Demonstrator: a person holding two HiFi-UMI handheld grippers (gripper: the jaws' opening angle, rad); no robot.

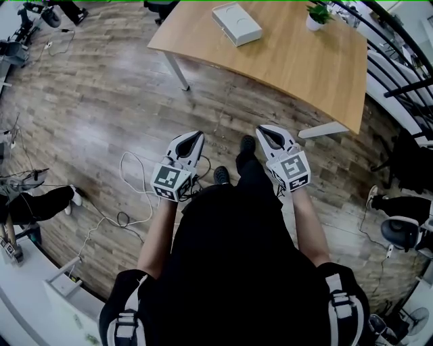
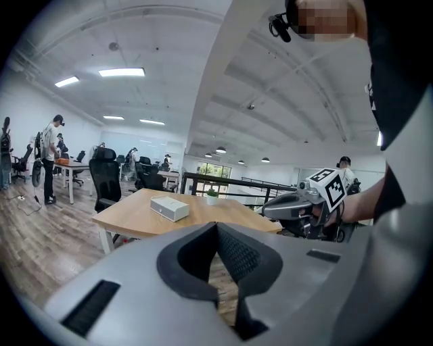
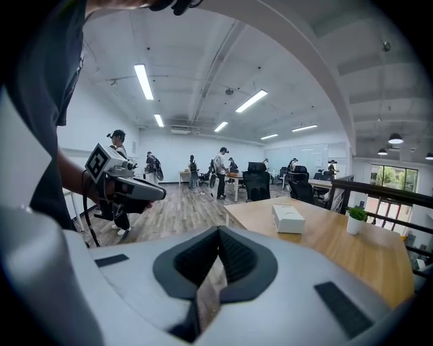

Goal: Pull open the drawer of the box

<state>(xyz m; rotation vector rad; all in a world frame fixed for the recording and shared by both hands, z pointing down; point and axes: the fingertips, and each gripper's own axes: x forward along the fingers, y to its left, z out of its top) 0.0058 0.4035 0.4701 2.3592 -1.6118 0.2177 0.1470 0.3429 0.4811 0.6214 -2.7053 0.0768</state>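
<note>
The white box (image 1: 236,23) lies flat on the wooden table (image 1: 291,67), well ahead of me; its drawer looks closed. It also shows in the left gripper view as the box (image 2: 169,208) and in the right gripper view as the box (image 3: 289,219). I stand back from the table over the wood floor. My left gripper (image 1: 194,138) and right gripper (image 1: 266,131) are held side by side at waist height, far from the box. Both are shut with nothing in them: left gripper (image 2: 216,226), right gripper (image 3: 218,231).
A small potted plant (image 1: 316,15) stands at the table's far corner. White and black cables (image 1: 132,196) trail on the floor to my left. A black railing (image 1: 399,54) and office chairs (image 1: 406,233) are on the right. People stand at distant desks (image 3: 220,172).
</note>
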